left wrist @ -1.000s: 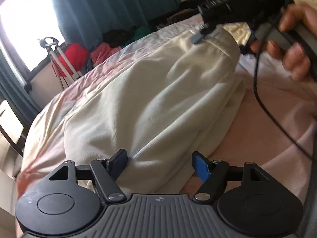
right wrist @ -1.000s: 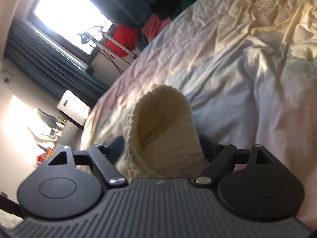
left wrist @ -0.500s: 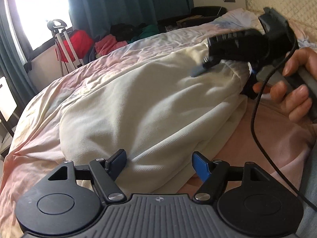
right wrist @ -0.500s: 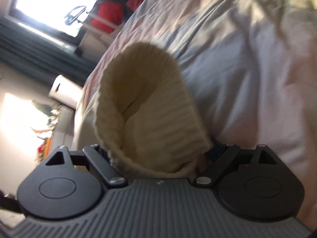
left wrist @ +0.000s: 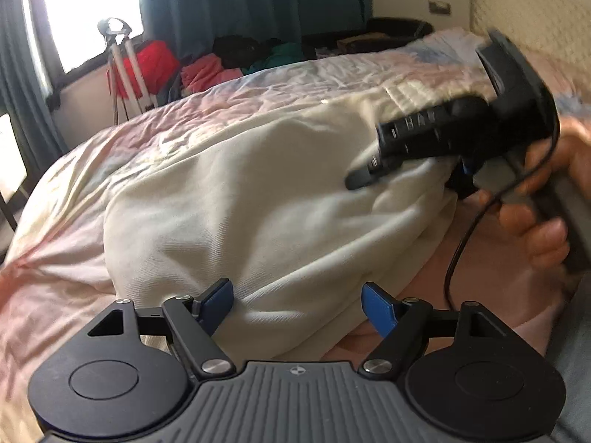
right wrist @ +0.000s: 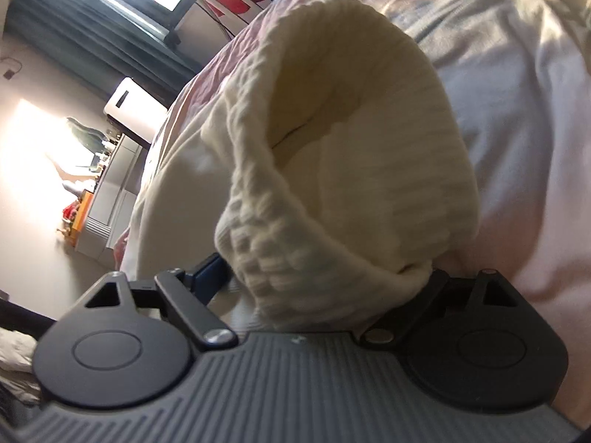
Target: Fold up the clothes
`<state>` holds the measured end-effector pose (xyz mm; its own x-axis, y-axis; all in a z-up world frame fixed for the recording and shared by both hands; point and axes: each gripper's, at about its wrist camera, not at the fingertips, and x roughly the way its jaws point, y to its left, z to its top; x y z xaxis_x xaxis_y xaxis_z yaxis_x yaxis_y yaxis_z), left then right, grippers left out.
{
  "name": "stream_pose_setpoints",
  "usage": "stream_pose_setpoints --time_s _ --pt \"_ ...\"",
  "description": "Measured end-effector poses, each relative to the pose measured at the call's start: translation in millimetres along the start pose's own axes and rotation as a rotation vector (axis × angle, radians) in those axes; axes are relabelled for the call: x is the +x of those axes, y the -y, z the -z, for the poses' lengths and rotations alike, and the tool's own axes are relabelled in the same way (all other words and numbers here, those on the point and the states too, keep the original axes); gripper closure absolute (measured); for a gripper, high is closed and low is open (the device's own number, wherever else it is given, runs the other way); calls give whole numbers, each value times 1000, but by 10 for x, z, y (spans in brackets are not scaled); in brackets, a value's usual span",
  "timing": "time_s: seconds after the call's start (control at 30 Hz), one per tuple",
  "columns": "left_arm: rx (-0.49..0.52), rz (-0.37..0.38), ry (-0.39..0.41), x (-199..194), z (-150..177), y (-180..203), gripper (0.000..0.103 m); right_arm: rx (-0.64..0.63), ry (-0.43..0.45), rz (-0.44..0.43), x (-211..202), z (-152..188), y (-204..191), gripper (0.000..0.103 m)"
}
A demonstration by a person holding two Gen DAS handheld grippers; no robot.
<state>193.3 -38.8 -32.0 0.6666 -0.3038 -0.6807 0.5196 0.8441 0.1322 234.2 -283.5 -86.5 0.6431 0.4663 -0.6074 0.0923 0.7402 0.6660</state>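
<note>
With our left gripper (left wrist: 297, 301) jaws opening around the cream knit sweater (left wrist: 236, 199) on the bed (left wrist: 55, 243), and our right gripper (right wrist: 325, 277) jaws closing on its ribbed cuff (right wrist: 332, 170), it could slip free.

Teal curtains (left wrist: 236, 3), red bag (left wrist: 155, 61) (beside window (left wrist: 85, 11))

The cream garment's ribbed cuff (right wrist: 343, 170) is covering the right claw's right finger; beside that cuff, the person's hand (left wrist: 546, 192) is blurring and running off-frame.
</note>
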Motion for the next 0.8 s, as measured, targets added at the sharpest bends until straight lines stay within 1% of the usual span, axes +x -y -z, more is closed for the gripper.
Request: stream_pose_setpoints --time_s 0.03,0.07,0.1,0.13,0.17,0.2,0.23,0.3,0.4,0.47,0.53,0.57,0.6,0.67,0.73,0.8 --pt "-30 16 3 -44 -21 -36 24 -2 7 8 -19 3 -6 29" --pt "-82 53 17 -114 -46 -112 21 -3 15 14 -39 6 -8 32" --pt "-147 94 37 -185 -61 -209 18 7 23 15 -66 -1 1 40" --pt "-220 124 63 -250 -62 -329 17 19 32 15 -95 -9 13 48" --pt "-293 152 89 -314 -61 -449 16 31 41 11 -130 -17 15 51" --pt "-365 157 117 -382 -49 -578 12 38 56 4 -173 -26 3 57" --pt "-435 149 147 -431 -24 -712 10 33 70 1 -205 -30 -17 60" --pt "-595 116 220 -476 82 -993 6 19 98 -4 -265 -38 -60 62" --pt "-823 22 154 -307 265 -1332 5 21 126 -16 -313 -1 -65 63" --pt "-944 21 84 -132 409 -1483 6 23 140 -27 -322 20 -54 63" --pt "-1071 104 31 46 571 -1570 10 20 151 -37 -301 14 -47 63" --pt "-1134 172 13 126 640 -1587 12 19 152 -38 -297 16 -40 63" --pt "-1197 243 -6 204 709 -1602 11 19 153 -38 -294 19 -33 63" --pt "-1198 259 -19 248 725 -1552 11 23 151 -40 -279 16 -17 63" --pt "-1144 238 -25 231 685 -1488 12 32 146 -41 -250 10 -14 63" --pt "-1122 221 -16 183 683 -1456 19 39 144 -35 -236 18 -28 63"
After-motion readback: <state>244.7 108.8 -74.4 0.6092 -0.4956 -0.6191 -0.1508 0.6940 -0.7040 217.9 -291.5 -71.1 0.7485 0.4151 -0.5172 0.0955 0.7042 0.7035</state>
